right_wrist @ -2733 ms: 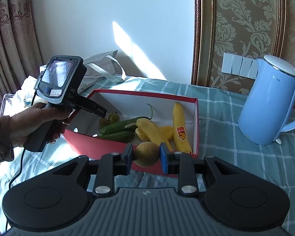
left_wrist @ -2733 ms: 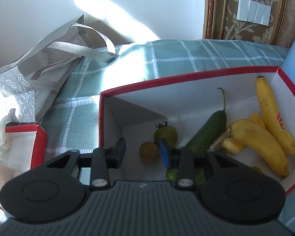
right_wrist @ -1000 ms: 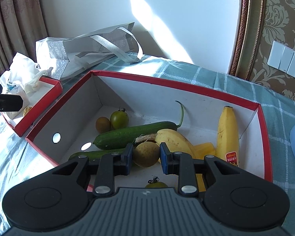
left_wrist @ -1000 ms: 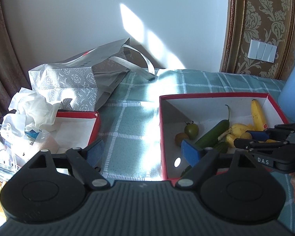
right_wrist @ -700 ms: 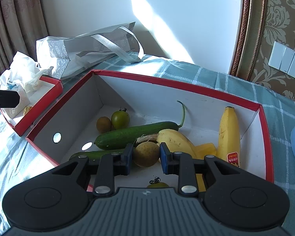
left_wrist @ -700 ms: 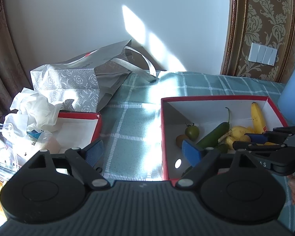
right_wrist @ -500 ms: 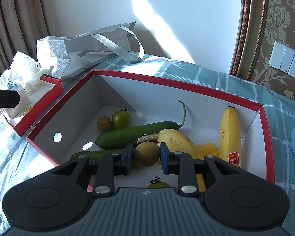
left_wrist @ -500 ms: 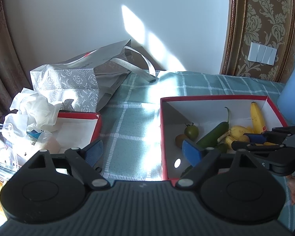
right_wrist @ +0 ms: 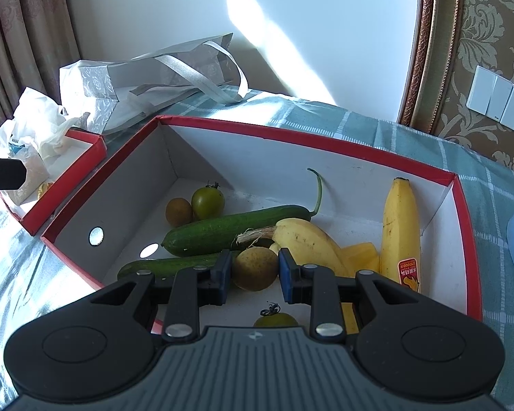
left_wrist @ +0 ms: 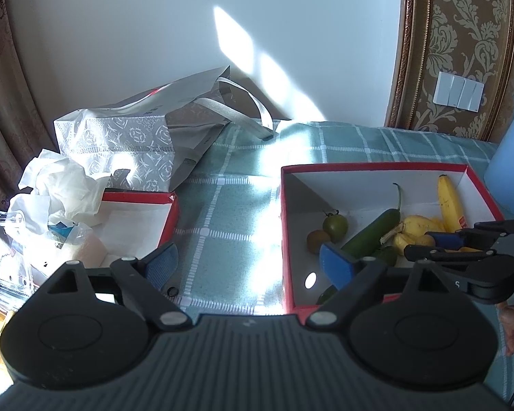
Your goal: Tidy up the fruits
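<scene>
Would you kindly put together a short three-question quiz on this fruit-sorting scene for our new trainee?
1. True or false: the left gripper holds a piece of fruit.
2. What does the right gripper hold above the red box? A) a banana B) a round brownish fruit C) a cucumber
3. Fill in: the small green tomato at the back of the box lies next to a small ____ fruit.

Key
1. False: its jaws stand wide apart with nothing between them.
2. B: the round brownish fruit sits clamped between the jaws.
3. Brown: the brown fruit lies just left of the tomato.
</scene>
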Demonstrator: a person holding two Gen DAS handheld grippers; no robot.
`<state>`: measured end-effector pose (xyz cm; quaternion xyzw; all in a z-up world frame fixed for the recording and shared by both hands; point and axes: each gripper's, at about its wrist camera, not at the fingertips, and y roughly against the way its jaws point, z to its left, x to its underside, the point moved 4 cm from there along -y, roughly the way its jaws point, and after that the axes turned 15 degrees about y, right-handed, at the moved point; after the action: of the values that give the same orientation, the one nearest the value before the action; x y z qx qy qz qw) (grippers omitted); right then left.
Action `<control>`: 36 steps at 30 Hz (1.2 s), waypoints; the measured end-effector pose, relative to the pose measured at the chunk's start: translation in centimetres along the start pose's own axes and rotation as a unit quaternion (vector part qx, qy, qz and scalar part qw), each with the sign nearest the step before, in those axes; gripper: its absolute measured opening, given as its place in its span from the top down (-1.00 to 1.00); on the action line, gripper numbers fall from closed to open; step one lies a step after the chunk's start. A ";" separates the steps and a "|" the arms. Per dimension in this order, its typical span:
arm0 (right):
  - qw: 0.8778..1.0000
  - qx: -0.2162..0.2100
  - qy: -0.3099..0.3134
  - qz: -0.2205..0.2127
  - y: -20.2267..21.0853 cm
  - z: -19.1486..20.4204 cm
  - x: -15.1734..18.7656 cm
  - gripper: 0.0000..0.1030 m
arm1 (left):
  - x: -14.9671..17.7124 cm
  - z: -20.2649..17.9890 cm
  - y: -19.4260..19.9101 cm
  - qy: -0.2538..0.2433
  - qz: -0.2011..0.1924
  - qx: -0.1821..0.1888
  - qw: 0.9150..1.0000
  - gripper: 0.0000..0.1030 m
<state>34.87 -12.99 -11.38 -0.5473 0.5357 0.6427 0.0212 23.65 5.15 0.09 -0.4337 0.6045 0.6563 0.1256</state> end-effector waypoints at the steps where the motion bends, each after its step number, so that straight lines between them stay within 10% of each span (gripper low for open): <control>1: 1.000 0.000 -0.001 0.001 0.0 0.0 0.0 0.46 | 0.0 0.0 0.0 -0.001 -0.001 0.000 1.000 -0.73; 27: 0.999 -0.008 -0.036 0.002 -0.4 -0.5 0.6 0.30 | 0.0 -0.1 0.9 0.002 -0.005 0.002 1.000 -0.91; 36: 0.996 0.006 -0.037 -0.077 7.3 -0.4 -0.5 0.08 | -0.2 -0.9 2.6 0.010 -0.003 0.013 1.000 -1.00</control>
<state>30.83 -16.15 -6.08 -0.5625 0.4949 0.6556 0.0937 22.33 3.83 2.16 -0.4405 0.6129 0.6436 0.1265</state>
